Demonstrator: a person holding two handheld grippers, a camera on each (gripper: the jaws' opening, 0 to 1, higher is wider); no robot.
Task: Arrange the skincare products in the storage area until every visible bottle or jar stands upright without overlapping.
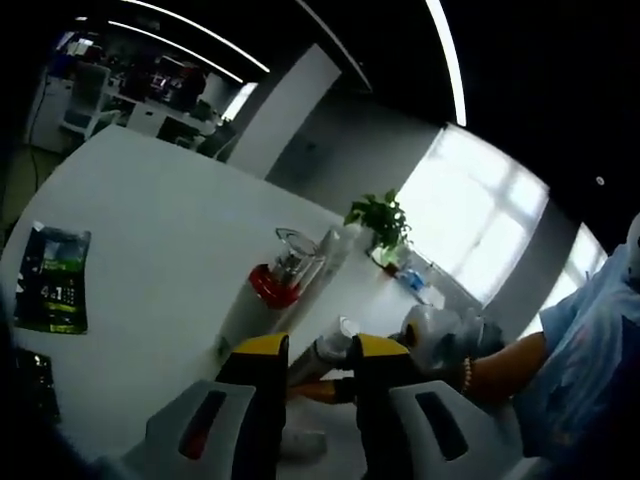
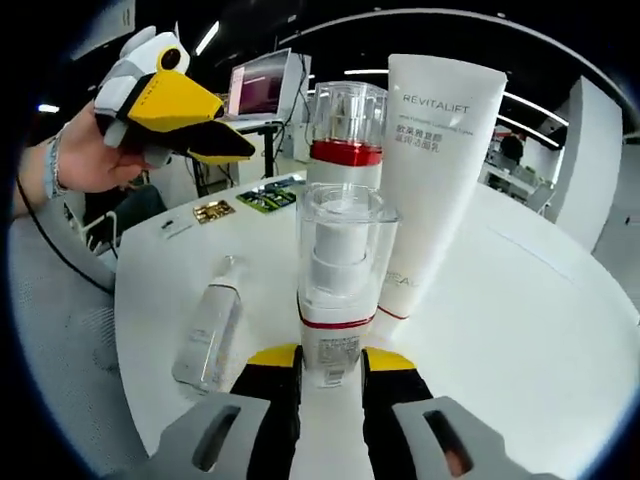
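A small pump bottle (image 2: 342, 290) with a clear cap and a red band stands upright on the white table, its base between the right jaws, and behind it stand a taller pump bottle (image 2: 345, 140) with a red collar and a white tube (image 2: 435, 170) marked REVITALIFT, the tube just beside the small bottle. A clear bottle (image 2: 210, 325) lies on its side well to the left of them.
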